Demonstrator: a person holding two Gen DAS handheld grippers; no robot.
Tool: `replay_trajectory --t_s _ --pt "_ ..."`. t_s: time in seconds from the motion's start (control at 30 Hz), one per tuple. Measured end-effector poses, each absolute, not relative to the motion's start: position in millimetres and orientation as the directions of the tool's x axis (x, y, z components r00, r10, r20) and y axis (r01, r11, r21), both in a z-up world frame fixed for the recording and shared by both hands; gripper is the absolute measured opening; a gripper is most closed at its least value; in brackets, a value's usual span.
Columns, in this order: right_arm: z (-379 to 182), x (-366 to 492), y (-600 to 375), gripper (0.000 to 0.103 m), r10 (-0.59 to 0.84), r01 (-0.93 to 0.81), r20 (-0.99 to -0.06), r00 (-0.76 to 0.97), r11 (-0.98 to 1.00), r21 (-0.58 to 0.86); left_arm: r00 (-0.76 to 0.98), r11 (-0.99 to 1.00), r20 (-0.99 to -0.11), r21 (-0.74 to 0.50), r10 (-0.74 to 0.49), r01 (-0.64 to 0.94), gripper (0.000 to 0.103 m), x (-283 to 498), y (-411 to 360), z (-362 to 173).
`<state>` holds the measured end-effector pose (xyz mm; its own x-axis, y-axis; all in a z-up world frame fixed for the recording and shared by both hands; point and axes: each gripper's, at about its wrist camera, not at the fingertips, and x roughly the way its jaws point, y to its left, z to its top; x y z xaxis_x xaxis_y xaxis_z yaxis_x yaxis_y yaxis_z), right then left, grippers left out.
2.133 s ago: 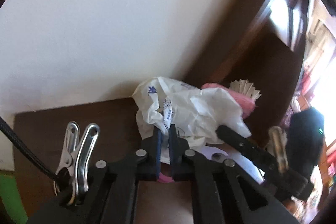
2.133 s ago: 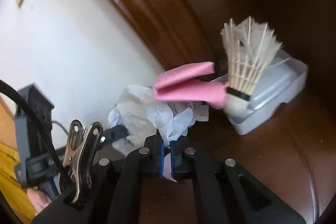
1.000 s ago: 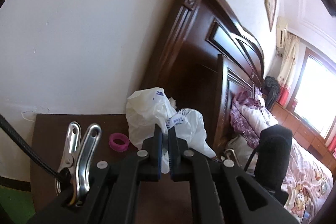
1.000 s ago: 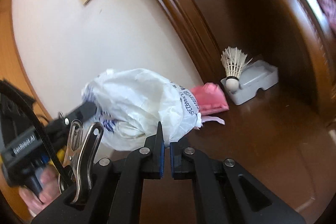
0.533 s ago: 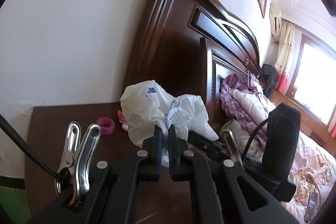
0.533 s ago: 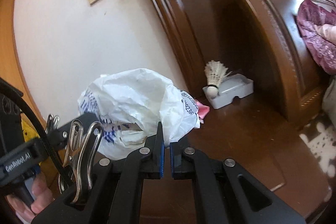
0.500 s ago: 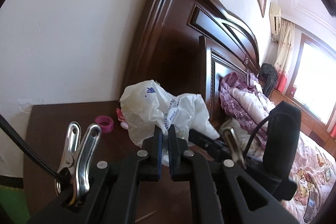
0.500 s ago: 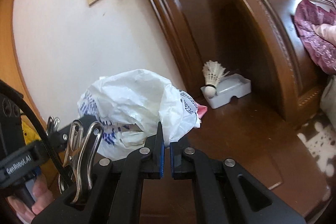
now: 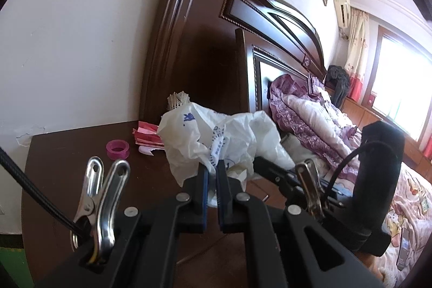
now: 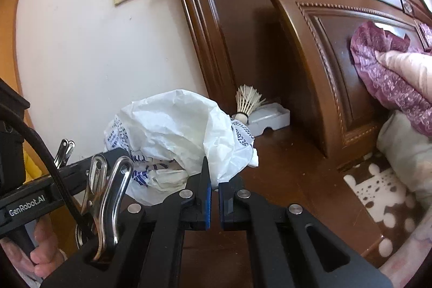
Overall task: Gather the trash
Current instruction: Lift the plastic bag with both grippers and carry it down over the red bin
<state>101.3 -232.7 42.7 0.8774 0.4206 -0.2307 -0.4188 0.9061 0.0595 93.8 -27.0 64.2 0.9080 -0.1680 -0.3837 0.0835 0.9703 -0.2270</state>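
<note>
A crumpled white plastic bag (image 9: 216,134) with blue print hangs between both grippers above a dark wooden nightstand (image 9: 67,158). My left gripper (image 9: 212,172) is shut on one edge of the bag. My right gripper (image 10: 213,180) is shut on the opposite edge of the bag (image 10: 172,131). Something pale lies inside the bag. A pink ring (image 9: 117,149) and a pink paper packet (image 9: 147,135) lie on the nightstand behind the bag. A white shuttlecock (image 10: 247,101) stands in a grey tray (image 10: 267,116) by the headboard.
The dark carved headboard (image 10: 310,50) rises right of the nightstand. A bed with purple and pink bedding (image 9: 310,123) lies to the right. A white wall (image 9: 67,45) with a light switch stands behind. A patterned brown mat (image 10: 378,188) lies at the nightstand's right.
Both grippers have pulled back and up with the bag held between them. The pink packet, ring and shuttlecock stay on the nightstand and now look farther off.
</note>
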Motion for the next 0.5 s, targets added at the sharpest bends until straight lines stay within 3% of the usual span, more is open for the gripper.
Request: replay_trajectory --t_s 0.27,0.5 --pt "40.2 94.0 -228.1 0.004 0.380 -0.383 -0.135 0.915 0.924 -0.001 0.911 0.976 -0.380 -0.197 -0.161 0.090 0.005 91.6 -32.8 64.3" --pt "48.5 89.4 -231.1 0.004 0.390 -0.394 -0.167 0.906 0.919 0.009 0.910 0.976 -0.375 -0.184 -0.178 0.115 0.005 86.4 -39.4 66.2"
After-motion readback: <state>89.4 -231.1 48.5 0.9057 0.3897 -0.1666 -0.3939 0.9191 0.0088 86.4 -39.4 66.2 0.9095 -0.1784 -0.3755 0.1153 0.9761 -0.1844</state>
